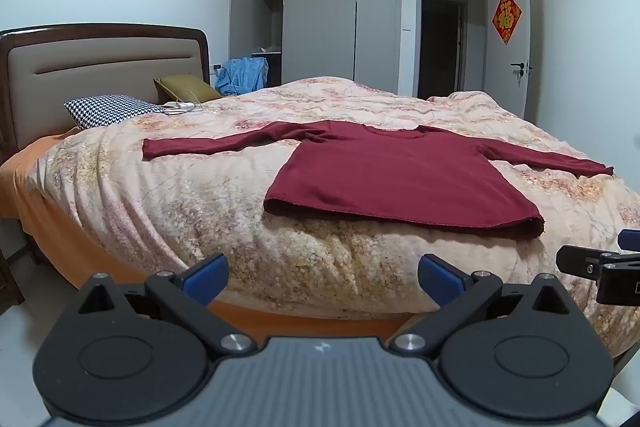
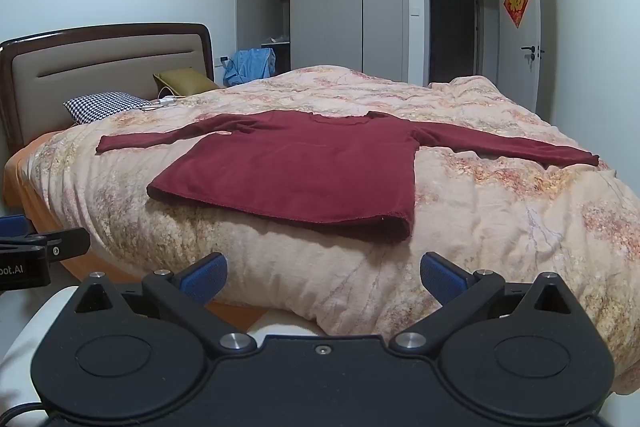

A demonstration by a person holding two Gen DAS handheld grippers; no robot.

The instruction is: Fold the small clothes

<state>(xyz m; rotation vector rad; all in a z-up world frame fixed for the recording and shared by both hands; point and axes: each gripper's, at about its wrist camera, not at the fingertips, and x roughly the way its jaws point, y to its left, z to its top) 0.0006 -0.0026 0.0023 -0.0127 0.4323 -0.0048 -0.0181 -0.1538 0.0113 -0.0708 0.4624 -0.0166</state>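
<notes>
A dark red long-sleeved sweater (image 1: 396, 179) lies flat on the floral quilt of the bed, both sleeves spread out to the sides, hem toward me; it also shows in the right wrist view (image 2: 304, 171). My left gripper (image 1: 322, 281) is open and empty, short of the bed's near edge, below the hem's left part. My right gripper (image 2: 324, 279) is open and empty, short of the bed edge, below the hem's right corner. Each gripper shows at the edge of the other's view: the right one (image 1: 600, 263), the left one (image 2: 36, 247).
The bed (image 1: 280, 267) has a padded headboard (image 1: 100, 67) at left, with a houndstooth pillow (image 1: 108, 109), an olive pillow (image 1: 188, 87) and a white charger cable (image 1: 180, 105). Blue clothing (image 1: 242, 75) hangs by the grey wardrobe (image 1: 320, 15). An open doorway (image 1: 444, 43) is behind.
</notes>
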